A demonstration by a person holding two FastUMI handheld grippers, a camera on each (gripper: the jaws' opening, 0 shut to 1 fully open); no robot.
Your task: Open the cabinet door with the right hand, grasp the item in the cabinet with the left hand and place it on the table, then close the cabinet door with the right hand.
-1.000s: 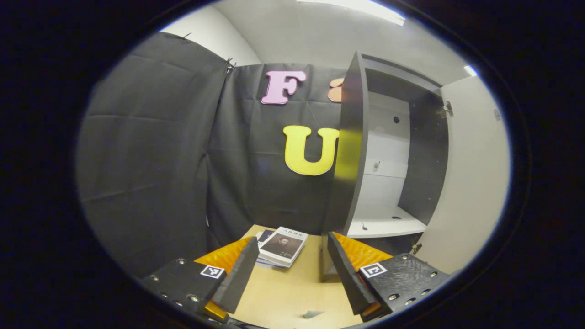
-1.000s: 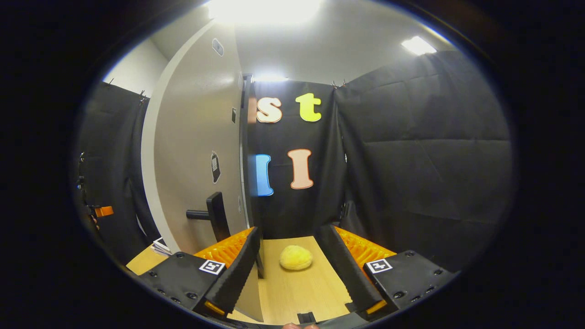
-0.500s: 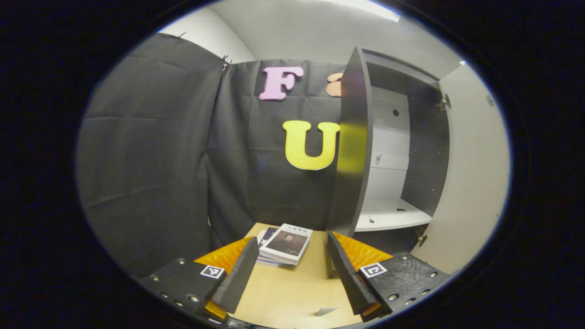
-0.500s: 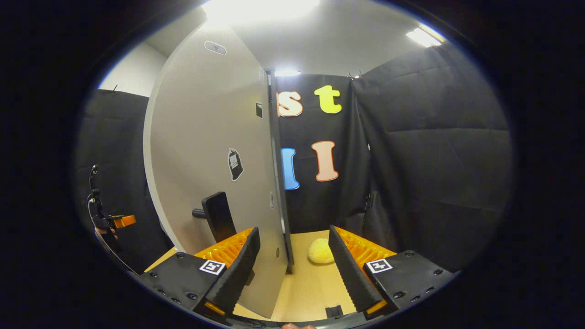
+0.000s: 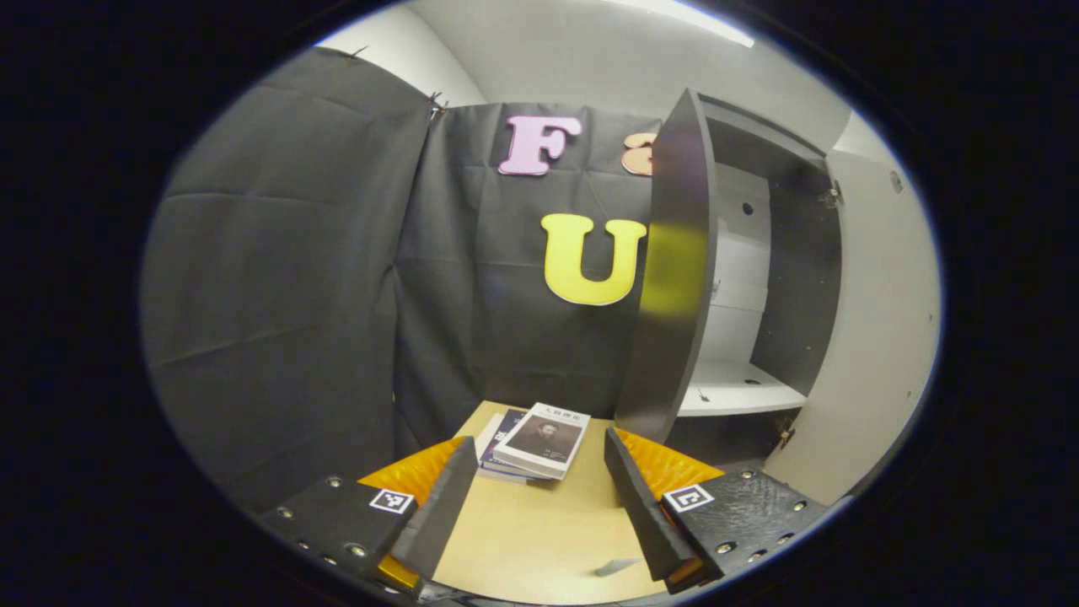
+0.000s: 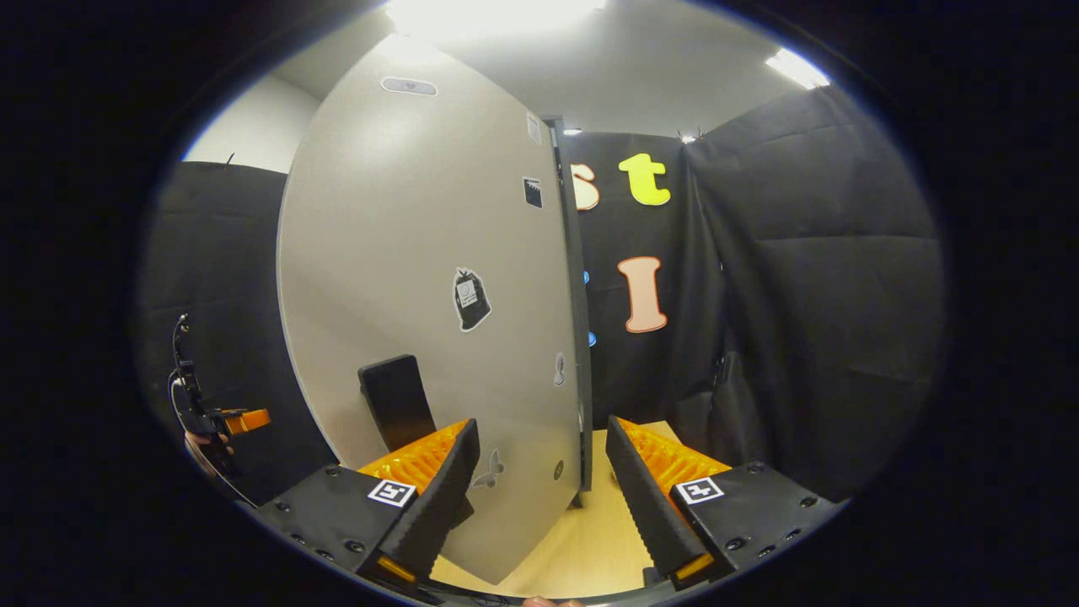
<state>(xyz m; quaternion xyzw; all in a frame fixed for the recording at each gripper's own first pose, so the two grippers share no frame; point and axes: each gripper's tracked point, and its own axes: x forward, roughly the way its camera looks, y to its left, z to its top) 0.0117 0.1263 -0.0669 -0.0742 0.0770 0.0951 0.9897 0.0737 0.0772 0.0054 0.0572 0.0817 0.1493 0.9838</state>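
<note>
Grey cabinet door (image 6: 421, 278) stands between right tool (image 6: 539, 493) fingers.

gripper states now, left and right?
Left gripper: open, holding nothing, above the table.
Right gripper: open, holding nothing, the cabinet door edge between its fingers.

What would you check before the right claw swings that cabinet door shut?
1. Cabinet shelf bare of items: ok.
2. Books lying flat on the table: ok.
3. Left claw open, holding nothing, outside the cabinet: ok.
4. Right claw open, with the door's free edge seen between its fingers: ok.
5. Right claw actually touching the door: cannot tell.
6. Door handle gripped: not ok; it sits beside the claw, not between its fingers.
</note>
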